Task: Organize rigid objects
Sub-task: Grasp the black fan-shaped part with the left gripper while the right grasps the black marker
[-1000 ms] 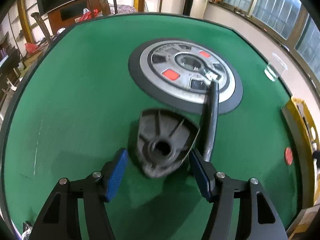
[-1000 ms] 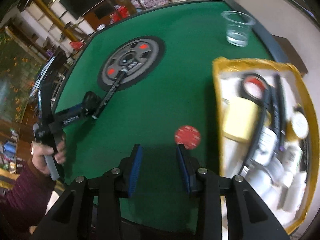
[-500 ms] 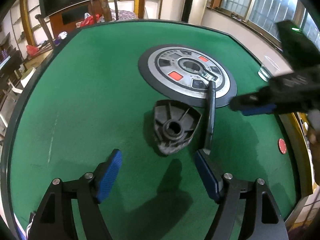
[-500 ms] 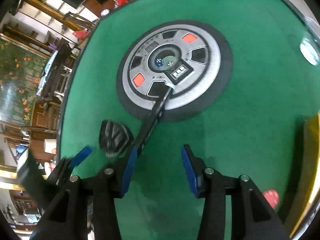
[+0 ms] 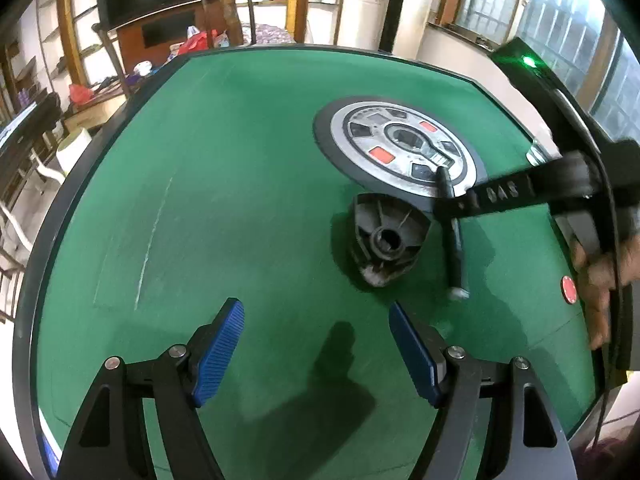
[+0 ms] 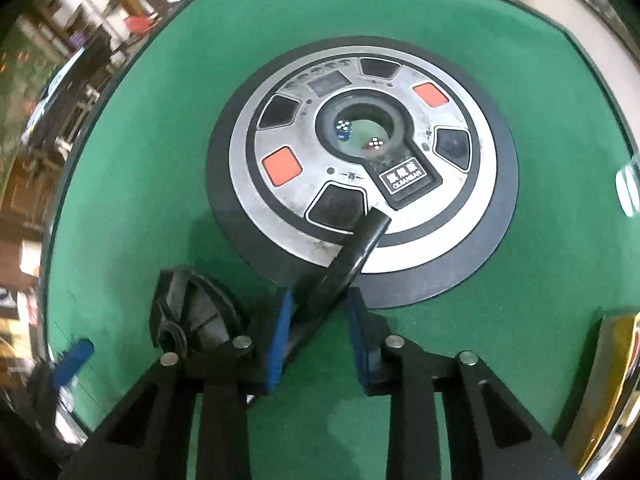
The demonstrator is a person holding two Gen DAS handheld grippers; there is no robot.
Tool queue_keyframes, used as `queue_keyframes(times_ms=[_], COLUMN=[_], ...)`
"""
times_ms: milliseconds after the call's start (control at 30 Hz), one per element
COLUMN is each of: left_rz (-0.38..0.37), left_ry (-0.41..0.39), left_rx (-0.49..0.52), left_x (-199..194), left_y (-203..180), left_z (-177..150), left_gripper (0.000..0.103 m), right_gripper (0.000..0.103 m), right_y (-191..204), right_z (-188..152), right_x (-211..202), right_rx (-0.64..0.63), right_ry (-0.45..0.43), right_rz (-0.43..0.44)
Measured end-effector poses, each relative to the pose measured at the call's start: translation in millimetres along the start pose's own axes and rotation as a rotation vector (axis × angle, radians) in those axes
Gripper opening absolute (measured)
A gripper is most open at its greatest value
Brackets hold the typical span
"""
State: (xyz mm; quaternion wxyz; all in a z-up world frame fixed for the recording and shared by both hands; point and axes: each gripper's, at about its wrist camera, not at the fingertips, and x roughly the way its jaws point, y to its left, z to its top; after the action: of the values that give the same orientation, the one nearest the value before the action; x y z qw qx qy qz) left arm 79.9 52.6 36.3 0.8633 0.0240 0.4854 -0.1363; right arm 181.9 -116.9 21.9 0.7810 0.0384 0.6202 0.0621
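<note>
A thin black rod lies on the green table, its far end propped on the round control disc. My right gripper points steeply down over the rod's lower part. Its jaws are closing with the rod between them, and a gap still shows at the right pad. In the left wrist view this right gripper reaches in from the right across the rod. A dark grey fan-shaped plastic part lies left of the rod. My left gripper stands open and holds nothing, short of that part.
A red chip lies near the table's right edge, beside the person's hand. A clear cup stands at the far right. The corner of a yellow tray shows at the lower right. Two dice sit in the disc's centre well.
My right gripper swung from beside the yellow tray over to the rod, dropped around it and narrowed its jaws. My left gripper widened and drew back from the grey part.
</note>
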Motion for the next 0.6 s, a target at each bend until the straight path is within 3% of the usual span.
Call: queue_keyframes(times_ms=[100,233,433,600], left_rz=[-0.001,0.017,0.058,0.050], left_ry=[0.010,0.016,0.048,0.061], left_rx=[0.031,0.086,0.122,0.112], left_x=[7,19,49,68], left_y=[-9,-28,-39,-42], left_z=[6,16,32,41], left_gripper=[0.081,0.095,0.095,0.095], right_gripper=[0.017,0.016,0.016,0.016], right_y=[-15,-39,-72,-77], right_z=[-17,-43,-86,-101], right_x=[-5,-15,-35,-50], right_rx=[0.015,0.041,0.083,0.095], right_ry=[0.002,0.003,-0.008,-0.039], right_rz=[0.021,0.036,0.072,0.104])
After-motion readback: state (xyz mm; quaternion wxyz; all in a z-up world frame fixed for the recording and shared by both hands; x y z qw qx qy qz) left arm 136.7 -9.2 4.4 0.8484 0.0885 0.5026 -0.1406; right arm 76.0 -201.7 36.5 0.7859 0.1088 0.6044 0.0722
